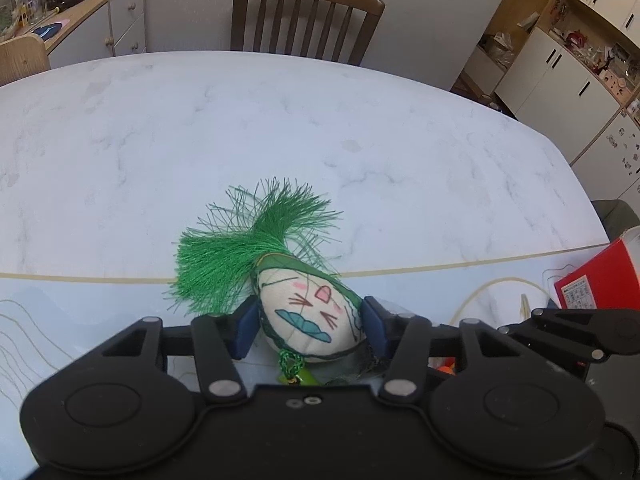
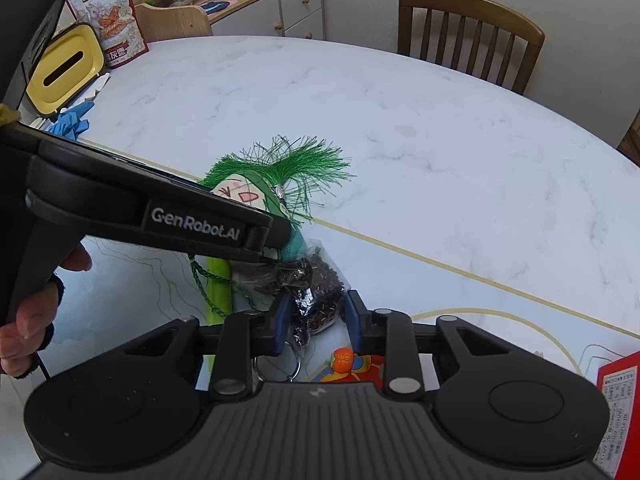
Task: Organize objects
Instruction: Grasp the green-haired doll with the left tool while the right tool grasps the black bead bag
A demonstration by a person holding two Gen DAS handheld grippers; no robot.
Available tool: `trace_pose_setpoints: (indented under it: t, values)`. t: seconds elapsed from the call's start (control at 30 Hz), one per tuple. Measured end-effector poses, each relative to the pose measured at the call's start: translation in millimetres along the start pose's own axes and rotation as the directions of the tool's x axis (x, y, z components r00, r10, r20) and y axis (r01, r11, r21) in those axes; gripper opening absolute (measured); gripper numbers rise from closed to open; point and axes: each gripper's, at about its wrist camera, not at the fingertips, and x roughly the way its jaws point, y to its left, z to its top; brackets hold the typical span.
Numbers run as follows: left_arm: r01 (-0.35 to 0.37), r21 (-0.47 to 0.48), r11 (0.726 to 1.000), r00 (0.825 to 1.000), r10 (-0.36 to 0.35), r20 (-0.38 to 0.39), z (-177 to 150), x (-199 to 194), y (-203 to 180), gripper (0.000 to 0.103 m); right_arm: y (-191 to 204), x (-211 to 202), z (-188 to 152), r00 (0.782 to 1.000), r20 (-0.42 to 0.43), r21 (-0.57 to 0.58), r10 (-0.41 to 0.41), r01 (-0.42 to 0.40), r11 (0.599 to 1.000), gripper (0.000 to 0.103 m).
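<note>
The left gripper [image 1: 310, 326] has its blue-padded fingers [image 1: 247, 330] closed in on the sides of a little egg-shaped doll [image 1: 310, 312], pinching it just above the marble tabletop [image 1: 280, 128]. The doll is cream cloth with a hand-drawn face: a pink nose, pink cheek smudges, brown whisker strokes and a teal mouth, all edged in dark green. A thick tuft of shiny green thread [image 1: 256, 248] fans out from its top, pointing away from the gripper toward the far chair [image 1: 304, 16]. A knotted green cord [image 1: 290, 362] hangs from its lower end.

From the right wrist camera the same doll shows under the left gripper's black arm, lying at the gold inlay line [image 2: 400, 248] that crosses the tabletop. Just nearer than the doll, the right gripper [image 2: 316, 320] has its fingers [image 2: 280, 320] set narrowly either side of a small clear bag of dark bits [image 2: 320, 292]; whether the pads actually press on it I cannot tell. A metal key ring [image 2: 296, 354] dangles below the bag. A green stick-like piece [image 2: 218, 280] lies left of the bag, and a small orange figure [image 2: 343, 360] sits just behind the right fingers. A red box [image 2: 618, 408] sits far right of the doll, and a yellow tissue box [image 2: 66, 70] stands at the far left.
</note>
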Motion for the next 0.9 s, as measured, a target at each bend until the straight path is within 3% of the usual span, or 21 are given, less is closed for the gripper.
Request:
trace_pose_setpoints:
  t: [0.4,0.9]
  values:
    - [0.06,0.009,0.998,0.997,-0.061,0.05,7,-51,-10,0.052,-13,-59,-7,0.997,0.071,0.068,0.017,-0.022,0.997,0.026]
    - [0.115,0.107,0.988,0.99,-0.123,0.073,-3,-113,-70,0.052,-33,-157,-40,0.992,0.126,0.133,0.015,-0.032,0.991,0.026]
